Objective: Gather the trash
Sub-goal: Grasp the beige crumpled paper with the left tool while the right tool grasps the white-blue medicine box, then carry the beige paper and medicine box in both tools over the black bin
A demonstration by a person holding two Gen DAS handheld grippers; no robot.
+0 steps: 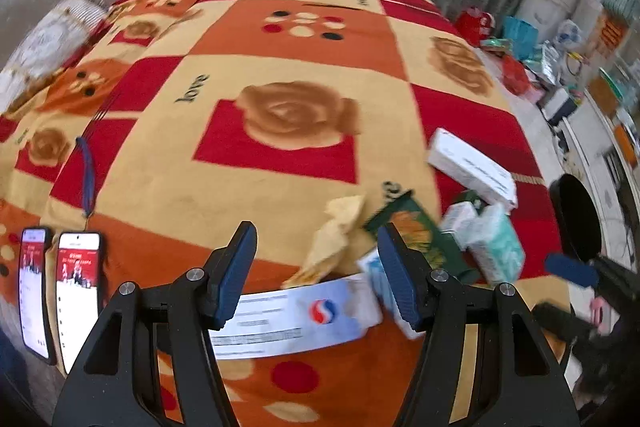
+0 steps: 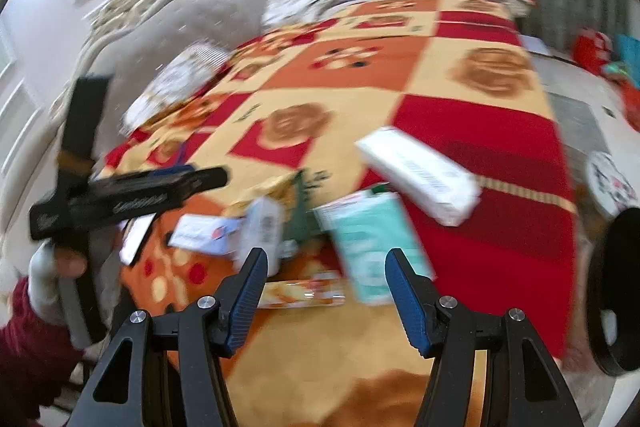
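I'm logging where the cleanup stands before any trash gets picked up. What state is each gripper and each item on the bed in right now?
Left hand-held gripper: open, empty.
Right hand-held gripper: open, empty.
Long white cardboard box: closed, lying on the blanket.
Mint-green tissue pack: lying flat, ungrasped.
Crumpled yellow wrapper: crumpled, ungrasped.
White printed paper slip: lying flat.
Two smartphones: screens lit.
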